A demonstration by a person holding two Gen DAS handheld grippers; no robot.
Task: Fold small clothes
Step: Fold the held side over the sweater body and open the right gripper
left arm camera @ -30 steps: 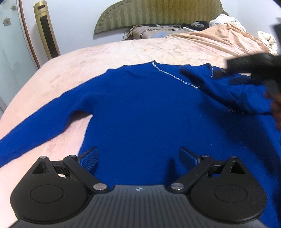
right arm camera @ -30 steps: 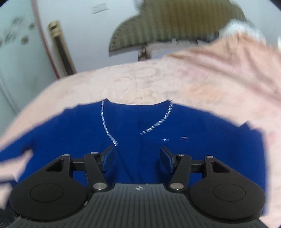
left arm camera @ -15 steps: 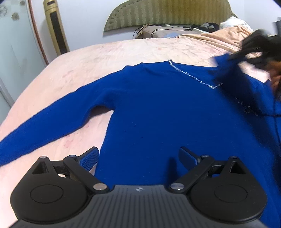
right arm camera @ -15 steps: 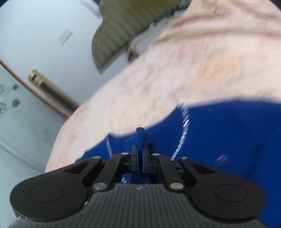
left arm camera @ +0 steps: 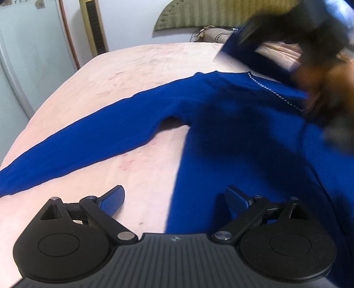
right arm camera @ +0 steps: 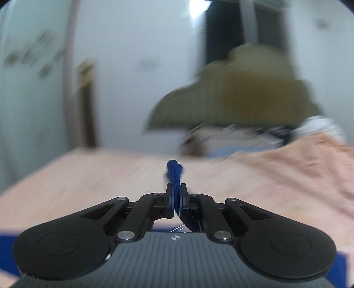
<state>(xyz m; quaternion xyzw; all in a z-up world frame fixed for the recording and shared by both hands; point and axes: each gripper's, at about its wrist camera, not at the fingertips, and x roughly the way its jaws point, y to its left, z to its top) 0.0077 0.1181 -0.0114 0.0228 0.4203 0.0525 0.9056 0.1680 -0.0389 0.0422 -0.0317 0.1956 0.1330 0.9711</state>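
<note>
One sweater sleeve (left arm camera: pixel 84 141) stretched leftward

Left wrist view: mounted just behind the left hand-held gripper (left arm camera: pixel 174 197), filling the lower frame, angled steeply down and close over the bed (left arm camera: pixel 137 66) and the blue sweater (left arm camera: pixel 232 137); headboard (left arm camera: pixel 194 17) at top centre, tall gold unit (left arm camera: pixel 94 24) at upper left. Right wrist view: mounted just behind the right hand-held gripper (right arm camera: pixel 176 195) in the lower centre, facing nearly level along the bed (right arm camera: pixel 88 177), heavily blurred. Shared by both: bed surface, headboard (right arm camera: pixel 239 93), gold unit (right arm camera: pixel 86 104), white wall (right arm camera: pixel 132 44). Right hand-held gripper also visible, blurred, at upper right of the left wrist view.
</note>
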